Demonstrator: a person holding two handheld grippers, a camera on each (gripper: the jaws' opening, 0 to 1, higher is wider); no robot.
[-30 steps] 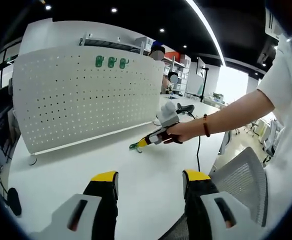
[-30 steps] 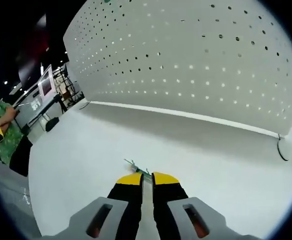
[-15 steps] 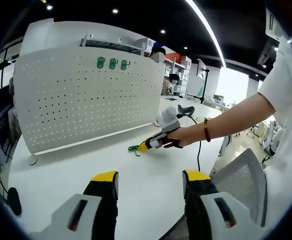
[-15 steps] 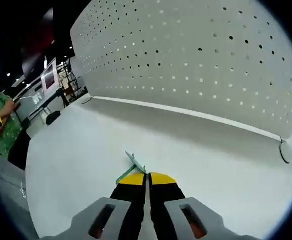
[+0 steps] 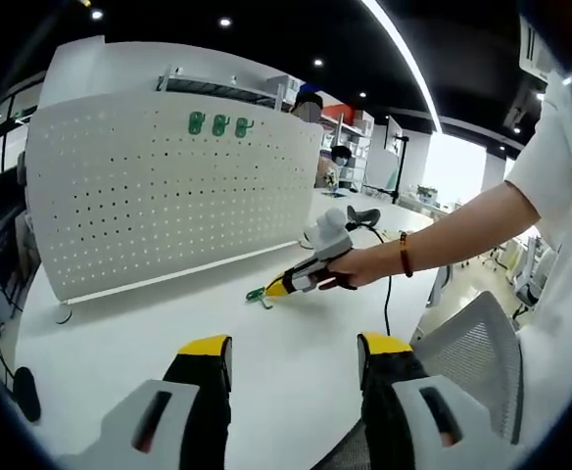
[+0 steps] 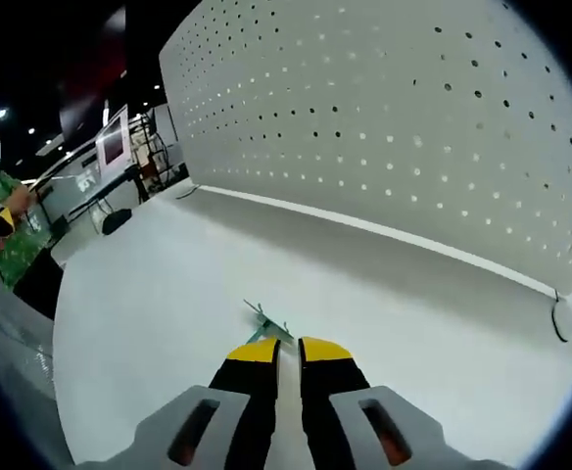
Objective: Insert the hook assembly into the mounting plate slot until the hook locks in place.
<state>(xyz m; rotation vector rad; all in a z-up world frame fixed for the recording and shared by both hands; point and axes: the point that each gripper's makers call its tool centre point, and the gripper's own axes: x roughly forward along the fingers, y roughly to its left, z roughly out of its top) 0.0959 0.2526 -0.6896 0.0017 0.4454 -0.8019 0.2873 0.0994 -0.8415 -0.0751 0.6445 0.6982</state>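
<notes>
A white perforated mounting plate (image 5: 168,191) stands upright on the white table (image 5: 119,362), with three green hooks (image 5: 217,123) hanging near its top edge. A person's hand holds my right gripper (image 5: 274,287) low over the table in front of the plate, shut on a small green hook assembly (image 5: 258,294). In the right gripper view the hook assembly (image 6: 266,322) sticks out past the yellow fingertips (image 6: 252,350) of my right gripper (image 6: 288,349), and the plate (image 6: 413,127) rises close ahead. My left gripper (image 5: 294,345) stands open over the near table, holding nothing.
A grey mesh chair (image 5: 472,352) sits at the table's right edge. A thin black cable (image 5: 388,294) trails from the hand. A dark cable loop (image 6: 558,318) lies at the plate's foot. Shelving and another person (image 6: 2,245) are in the background.
The right gripper has shifted slightly left with the hook assembly, and its view has turned a little along the plate. The left gripper has stayed put.
</notes>
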